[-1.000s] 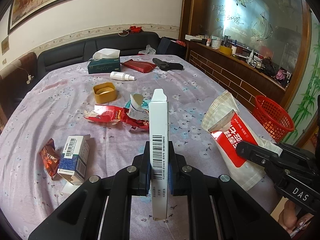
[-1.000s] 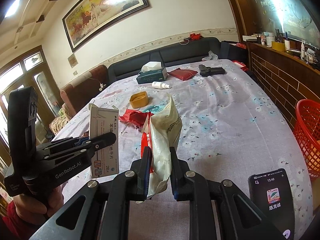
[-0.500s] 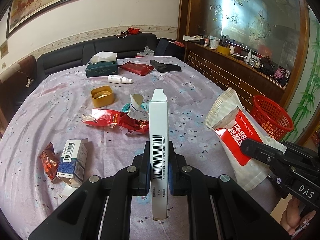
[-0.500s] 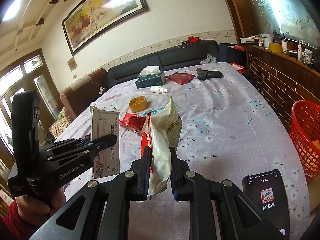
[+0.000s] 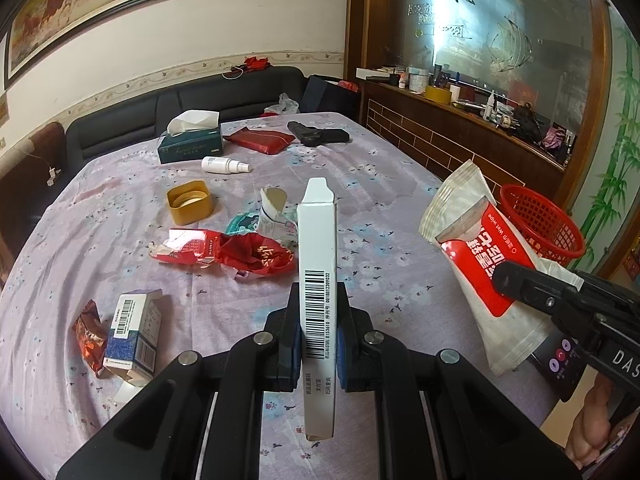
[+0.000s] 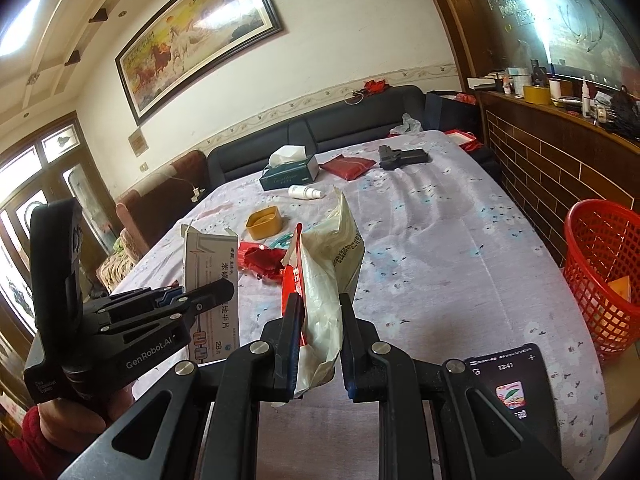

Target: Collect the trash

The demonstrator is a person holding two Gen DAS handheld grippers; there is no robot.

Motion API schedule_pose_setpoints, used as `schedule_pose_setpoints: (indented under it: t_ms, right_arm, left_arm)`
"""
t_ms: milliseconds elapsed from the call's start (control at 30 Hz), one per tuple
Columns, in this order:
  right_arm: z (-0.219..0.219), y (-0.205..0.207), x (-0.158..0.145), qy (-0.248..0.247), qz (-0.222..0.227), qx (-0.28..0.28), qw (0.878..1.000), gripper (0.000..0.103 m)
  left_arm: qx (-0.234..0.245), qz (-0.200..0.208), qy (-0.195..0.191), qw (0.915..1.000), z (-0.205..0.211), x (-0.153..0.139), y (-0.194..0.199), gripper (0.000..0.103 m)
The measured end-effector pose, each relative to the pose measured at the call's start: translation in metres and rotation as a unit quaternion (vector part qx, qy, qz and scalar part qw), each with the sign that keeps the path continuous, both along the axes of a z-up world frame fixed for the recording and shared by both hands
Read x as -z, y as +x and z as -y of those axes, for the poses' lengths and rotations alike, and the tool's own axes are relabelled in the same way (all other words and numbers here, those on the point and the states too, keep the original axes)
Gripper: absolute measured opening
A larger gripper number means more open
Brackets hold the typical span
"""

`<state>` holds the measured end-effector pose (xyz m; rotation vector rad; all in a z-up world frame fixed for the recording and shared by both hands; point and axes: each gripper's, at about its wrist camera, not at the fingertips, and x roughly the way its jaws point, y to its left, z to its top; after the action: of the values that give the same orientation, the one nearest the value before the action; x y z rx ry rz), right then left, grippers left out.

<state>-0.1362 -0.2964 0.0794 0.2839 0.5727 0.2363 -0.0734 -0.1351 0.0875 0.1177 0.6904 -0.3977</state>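
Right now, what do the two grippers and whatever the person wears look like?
Both grippers are black, with blue pads and silver pivot bolts. The left gripper bears white "GenRobot.AI" lettering; the right gripper shows "DAS". A red sleeve covers the left wrist. No cables show.

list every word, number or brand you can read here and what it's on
"GenRobot.AI": left hand-held gripper body.
"DAS": right hand-held gripper body; rest cut off.
"wet wipe": red-and-white crumpled wipes pouch.
"28": flat white cardboard medicine box.
"13:41": black phone screen.
Chinese print, barcode digits: too small to be sure of.
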Motion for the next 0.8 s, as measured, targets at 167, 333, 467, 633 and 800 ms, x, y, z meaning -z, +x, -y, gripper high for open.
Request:
schedule_pose_setpoints:
  t_ms: [167, 333, 467, 633, 800]
  right_arm:
    - [0.010, -0.004, -0.003, 0.007, 0.004, 0.009, 1.000, 0.018]
    - [0.023, -0.010, -0.007, 0.016, 0.007, 0.022, 1.000, 0.018]
    - [0.045, -0.015, -0.014, 0.026, 0.017, 0.043, 0.999, 0.018]
    - [0.091, -0.031, -0.028, 0.038, 0.040, 0.098, 0.994, 0.018]
    - [0.144, -0.055, -0.035, 0.046, 0.057, 0.163, 0.984, 0.019]
  left_arm:
    - [0.008, 0.001, 0.004, 1.0000, 0.009, -0.002, 0.001, 0.012]
    - [0.018, 0.003, 0.005, 0.9998, 0.020, -0.005, 0.003, 0.012]
    - [0.040, -0.006, -0.007, 0.9992, 0.033, -0.011, 0.004, 0.012]
    - [0.080, -0.014, -0.025, 0.9964, 0.057, -0.024, 0.004, 0.012]
    - [0.123, -0.024, -0.035, 0.9915, 0.095, -0.034, 0.005, 0.012]
